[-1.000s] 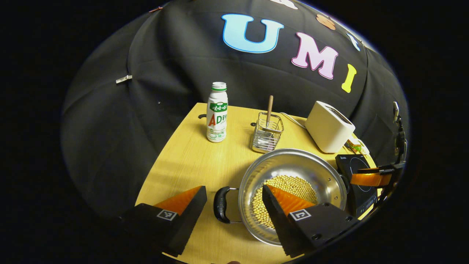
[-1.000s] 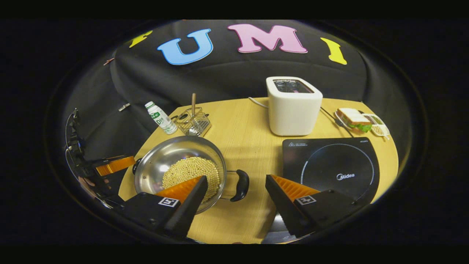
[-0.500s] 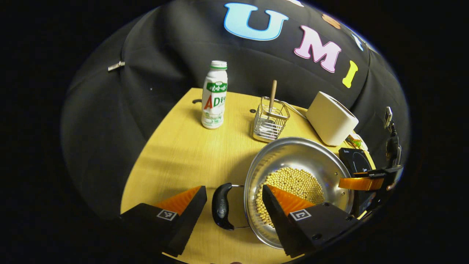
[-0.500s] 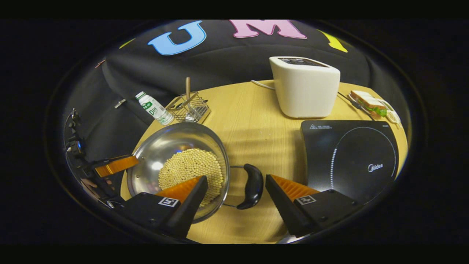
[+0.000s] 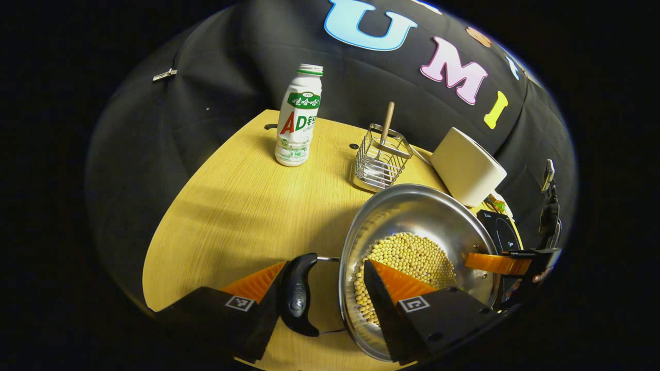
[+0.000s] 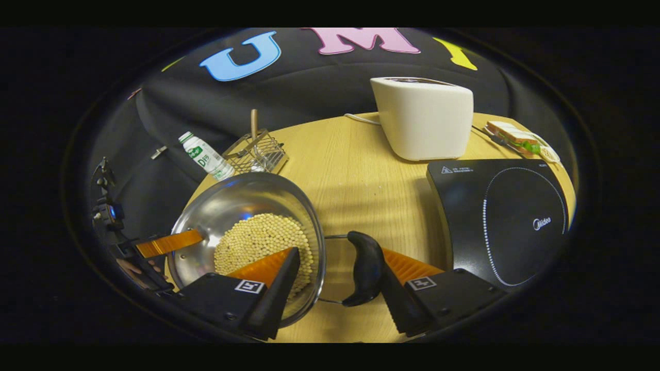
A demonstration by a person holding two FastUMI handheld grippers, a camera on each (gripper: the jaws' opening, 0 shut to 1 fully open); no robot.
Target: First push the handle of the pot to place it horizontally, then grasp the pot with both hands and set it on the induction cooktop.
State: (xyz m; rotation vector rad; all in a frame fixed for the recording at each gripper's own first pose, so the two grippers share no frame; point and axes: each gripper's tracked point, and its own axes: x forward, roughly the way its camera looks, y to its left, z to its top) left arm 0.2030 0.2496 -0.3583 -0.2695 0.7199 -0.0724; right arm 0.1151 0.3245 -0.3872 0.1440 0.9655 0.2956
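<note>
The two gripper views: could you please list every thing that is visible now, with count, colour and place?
pot: one, silver steel, holding pale beans, left part of table
pot handles: two, black, one at each side
induction cooktop: one, black, right of pot
toaster: one, white, behind cooktop
bottle: one, white and green, far left
wire basket: one, silver, beside bottle
sandwich: one, far right
table: one, light wood
left gripper: open, around left handle
right gripper: open, around right handle

Sandwich (image 6: 513, 136) partly cut off
</note>
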